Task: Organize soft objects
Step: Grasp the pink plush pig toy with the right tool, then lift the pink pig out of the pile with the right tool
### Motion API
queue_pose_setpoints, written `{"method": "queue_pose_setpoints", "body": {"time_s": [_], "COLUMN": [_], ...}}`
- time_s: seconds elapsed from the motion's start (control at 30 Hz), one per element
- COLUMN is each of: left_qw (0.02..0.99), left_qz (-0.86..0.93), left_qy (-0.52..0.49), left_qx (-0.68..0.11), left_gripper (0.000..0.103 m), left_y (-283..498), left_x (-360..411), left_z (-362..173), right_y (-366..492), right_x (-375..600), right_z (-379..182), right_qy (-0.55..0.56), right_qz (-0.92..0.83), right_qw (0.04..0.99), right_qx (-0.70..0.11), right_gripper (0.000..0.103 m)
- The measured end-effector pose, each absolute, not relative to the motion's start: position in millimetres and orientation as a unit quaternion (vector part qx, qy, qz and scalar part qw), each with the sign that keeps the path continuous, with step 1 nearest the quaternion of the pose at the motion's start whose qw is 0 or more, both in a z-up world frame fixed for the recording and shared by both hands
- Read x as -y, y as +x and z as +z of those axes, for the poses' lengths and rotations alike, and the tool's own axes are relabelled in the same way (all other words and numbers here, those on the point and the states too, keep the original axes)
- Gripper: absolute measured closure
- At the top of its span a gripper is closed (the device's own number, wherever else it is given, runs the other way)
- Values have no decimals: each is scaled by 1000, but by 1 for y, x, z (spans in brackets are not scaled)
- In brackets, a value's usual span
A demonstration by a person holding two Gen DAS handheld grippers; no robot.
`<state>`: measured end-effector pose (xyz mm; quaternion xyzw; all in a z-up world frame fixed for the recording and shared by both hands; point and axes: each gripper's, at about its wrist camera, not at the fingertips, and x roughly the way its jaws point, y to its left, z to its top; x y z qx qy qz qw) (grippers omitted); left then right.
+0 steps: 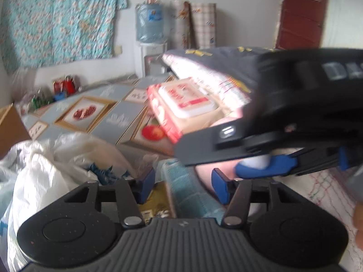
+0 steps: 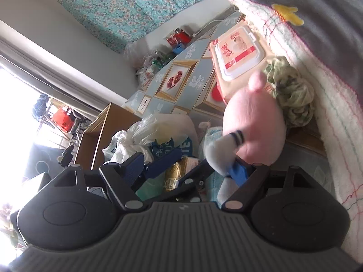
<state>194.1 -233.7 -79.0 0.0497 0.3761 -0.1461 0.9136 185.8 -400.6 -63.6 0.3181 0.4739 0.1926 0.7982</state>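
A pink plush toy (image 2: 254, 122) leans against the bedding, and its white foot in a striped sock (image 2: 217, 156) rests on one blue finger (image 2: 238, 174) of my right gripper (image 2: 186, 171). That gripper's other finger stands well clear of the foot, so it is open. In the left wrist view the right gripper crosses from the right, its blue finger (image 1: 265, 170) under the white foot. My left gripper (image 1: 182, 187) is open above a teal towel (image 1: 192, 195) and a gold packet (image 1: 156, 201). A crumpled green cloth (image 2: 292, 95) lies behind the plush.
A pack of wipes (image 2: 238, 54) lies on the patterned table cover (image 1: 118, 117). A grey and white blanket (image 2: 317, 22) is heaped on the right. Plastic bags (image 1: 45, 163) fill the left, beside a cardboard box (image 2: 102, 131). A water bottle (image 1: 148, 22) stands by the far wall.
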Motion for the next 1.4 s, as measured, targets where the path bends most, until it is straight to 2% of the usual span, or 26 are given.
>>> {"method": "queue_pose_setpoints", "body": {"time_s": [0.5, 0.7, 0.8, 0.87, 1.07, 1.27, 1.4], "left_qw": [914, 909, 908, 908, 901, 897, 904], "left_qz": [-158, -168, -169, -168, -183, -185, -172], "left_qy": [53, 63, 63, 64, 42, -8, -38], "left_qx": [-370, -377, -377, -378, -390, -401, -389], "left_gripper": [49, 38, 37, 37, 37, 37, 37], "left_y": [190, 189, 189, 189, 180, 159, 141], "left_x": [232, 241, 242, 242, 231, 196, 163], "left_z": [-77, -78, -78, -77, -67, -45, -29], "right_y": [179, 208, 215, 215, 205, 172, 146], "right_x": [439, 439, 430, 428, 418, 396, 372], "right_z": [-44, -81, -96, -98, -66, -4, 14], "right_qy": [262, 261, 260, 271, 219, 110, 55], "right_qz": [80, 69, 79, 93, 93, 119, 138], "right_qw": [857, 833, 826, 824, 850, 890, 898], "right_qx": [-436, -482, -495, -489, -471, -427, -414], "right_gripper": [23, 24, 26, 39, 43, 42, 42]}}
